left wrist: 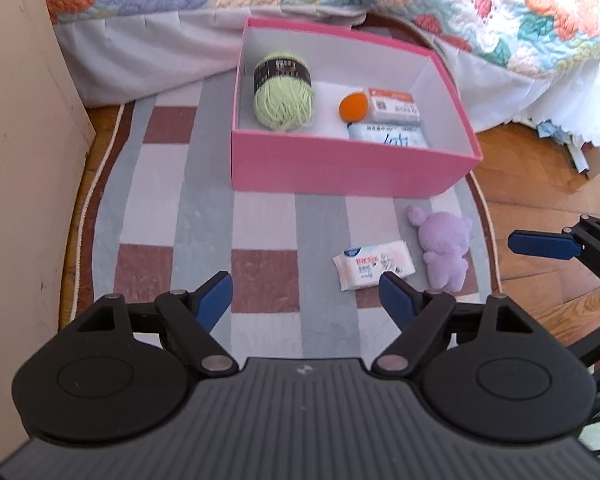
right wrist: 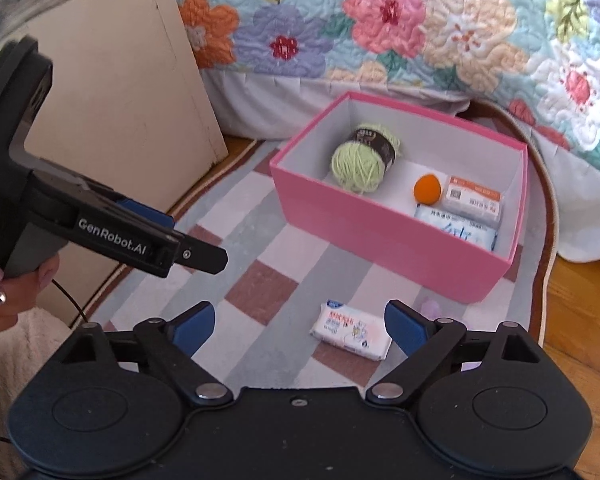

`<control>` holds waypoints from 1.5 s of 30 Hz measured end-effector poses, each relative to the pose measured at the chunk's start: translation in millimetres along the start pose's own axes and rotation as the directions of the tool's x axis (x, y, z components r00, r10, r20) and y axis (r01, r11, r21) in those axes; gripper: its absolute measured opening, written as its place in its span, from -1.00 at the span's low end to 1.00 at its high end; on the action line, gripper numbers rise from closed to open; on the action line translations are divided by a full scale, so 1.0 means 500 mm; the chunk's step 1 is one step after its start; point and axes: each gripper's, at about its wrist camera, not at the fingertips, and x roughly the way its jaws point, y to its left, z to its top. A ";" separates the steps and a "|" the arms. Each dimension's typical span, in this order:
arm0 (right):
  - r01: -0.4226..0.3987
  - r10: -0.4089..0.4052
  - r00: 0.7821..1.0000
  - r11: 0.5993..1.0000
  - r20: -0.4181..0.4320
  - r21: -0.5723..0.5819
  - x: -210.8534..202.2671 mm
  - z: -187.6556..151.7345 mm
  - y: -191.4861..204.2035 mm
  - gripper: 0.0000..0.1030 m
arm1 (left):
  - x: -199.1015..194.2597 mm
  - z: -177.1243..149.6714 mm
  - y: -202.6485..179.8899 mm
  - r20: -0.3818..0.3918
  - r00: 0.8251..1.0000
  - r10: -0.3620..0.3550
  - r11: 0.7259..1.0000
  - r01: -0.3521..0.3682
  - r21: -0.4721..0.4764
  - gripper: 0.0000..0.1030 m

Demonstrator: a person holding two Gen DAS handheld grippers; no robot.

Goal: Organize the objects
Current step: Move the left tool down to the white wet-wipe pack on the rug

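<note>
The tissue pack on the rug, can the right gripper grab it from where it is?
Probably yes. The tissue pack lies flat on the rug, just ahead of the right gripper, whose jaws stand open and empty. Nothing sits between them; the purple plush toy lies off to one side.

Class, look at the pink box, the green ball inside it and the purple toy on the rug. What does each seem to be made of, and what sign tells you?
Pink box: probably matte card; thin, straight walls, white inside.
Green ball: yarn; wound strands show, with a dark paper band.
Purple toy: plush fabric; fuzzy, soft-edged surface, likely stuffed.
</note>
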 end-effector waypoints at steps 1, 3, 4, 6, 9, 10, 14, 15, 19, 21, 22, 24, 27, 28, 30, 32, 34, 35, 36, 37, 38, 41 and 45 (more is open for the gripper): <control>0.002 -0.002 1.000 1.000 -0.007 0.003 0.008 -0.005 -0.001 0.83 | 0.008 -0.001 0.000 -0.008 1.000 0.000 1.000 0.000 -0.003 0.55; 0.000 0.000 1.000 1.000 -0.016 0.007 0.023 -0.013 -0.004 0.83 | 0.026 -0.006 0.001 -0.026 1.000 -0.009 1.000 0.009 -0.014 0.56; 0.002 -0.002 1.000 1.000 -0.017 0.010 0.030 -0.017 -0.005 0.83 | 0.034 -0.007 0.001 -0.035 0.999 -0.014 1.000 0.013 -0.020 0.57; 0.003 -0.003 1.000 1.000 -0.013 0.010 0.042 -0.024 -0.007 0.83 | 0.047 -0.012 0.002 -0.043 0.999 -0.022 0.999 0.021 -0.030 0.61; 0.011 -0.011 1.000 1.000 -0.001 0.000 0.058 -0.033 -0.009 0.83 | 0.063 -0.017 0.000 -0.041 0.999 -0.029 0.999 0.028 -0.030 0.68; 0.015 -0.015 1.000 1.000 0.002 -0.001 0.064 -0.036 -0.010 0.83 | 0.068 -0.017 0.001 -0.040 0.999 -0.032 0.999 0.031 -0.030 0.70; 0.017 -0.017 1.000 1.000 0.004 0.010 0.090 -0.050 -0.018 0.83 | 0.097 -0.021 0.004 -0.045 0.998 -0.040 0.998 0.038 -0.049 0.72; 0.012 -0.012 1.000 1.000 0.006 0.010 0.097 -0.053 -0.020 0.83 | 0.105 -0.023 0.005 -0.044 0.998 -0.042 0.998 0.040 -0.054 0.72; 0.018 -0.017 1.000 0.999 -0.004 0.036 0.132 -0.071 -0.033 0.83 | 0.145 -0.032 0.007 -0.060 0.998 -0.035 0.998 0.032 -0.056 0.72; 0.024 -0.024 1.000 0.999 -0.008 0.040 0.145 -0.078 -0.038 0.83 | 0.160 -0.037 0.006 -0.062 0.998 -0.031 0.998 0.028 -0.048 0.72; 0.029 -0.028 1.000 0.999 -0.008 0.042 0.152 -0.081 -0.040 0.83 | 0.167 -0.040 0.004 -0.060 0.998 -0.030 0.999 0.027 -0.040 0.72; 0.041 -0.041 0.999 0.998 -0.007 0.041 0.164 -0.090 -0.043 0.83 | 0.181 -0.043 0.002 -0.059 0.998 -0.031 0.999 0.029 -0.036 0.72; 0.083 -0.083 0.996 0.996 -0.012 0.027 0.187 -0.101 -0.043 0.83 | 0.201 -0.045 0.015 -0.054 0.998 -0.039 0.991 0.031 -0.128 0.72; 0.099 -0.099 0.995 0.995 -0.009 0.028 0.193 -0.105 -0.045 0.83 | 0.208 -0.046 0.017 -0.059 0.997 -0.049 0.989 0.040 -0.143 0.72; 0.120 -0.120 0.993 0.992 0.008 0.044 0.203 -0.112 -0.050 0.83 | 0.219 -0.045 0.022 -0.055 0.996 -0.070 0.985 0.060 -0.160 0.72; 0.132 -0.133 0.991 0.989 0.015 0.059 0.213 -0.118 -0.057 0.83 | 0.227 -0.043 0.024 -0.042 0.996 -0.080 0.982 0.071 -0.177 0.72; 0.136 -0.138 0.990 0.987 0.017 0.085 0.221 -0.123 -0.066 0.83 | 0.233 -0.041 0.023 -0.027 0.994 -0.102 0.978 0.096 -0.184 0.72; 0.128 -0.131 0.991 0.987 0.020 0.100 0.224 -0.125 -0.070 0.83 | 0.236 -0.040 0.020 -0.024 0.994 -0.111 0.978 0.105 -0.180 0.72; 0.115 -0.119 0.993 0.986 0.024 0.119 0.226 -0.126 -0.075 0.83 | 0.238 -0.040 0.017 -0.021 0.993 -0.118 0.978 0.113 -0.174 0.72; 0.104 -0.108 0.994 0.986 0.025 0.134 0.229 -0.128 -0.078 0.83 | 0.241 -0.039 0.013 -0.017 0.992 -0.125 0.979 0.121 -0.163 0.72; 0.094 -0.098 0.995 0.985 0.026 0.145 0.231 -0.130 -0.081 0.83 | 0.244 -0.039 0.008 -0.013 0.992 -0.128 0.980 0.125 -0.155 0.70; 0.085 -0.090 0.996 0.982 0.021 0.166 0.239 -0.134 -0.087 0.83 | 0.257 -0.038 -0.006 -0.012 0.990 -0.143 0.981 0.140 -0.132 0.69; 0.063 -0.067 0.998 0.977 0.013 0.204 0.248 -0.137 -0.097 0.83 | 0.273 -0.040 -0.027 -0.012 0.989 -0.148 0.984 0.146 -0.106 0.64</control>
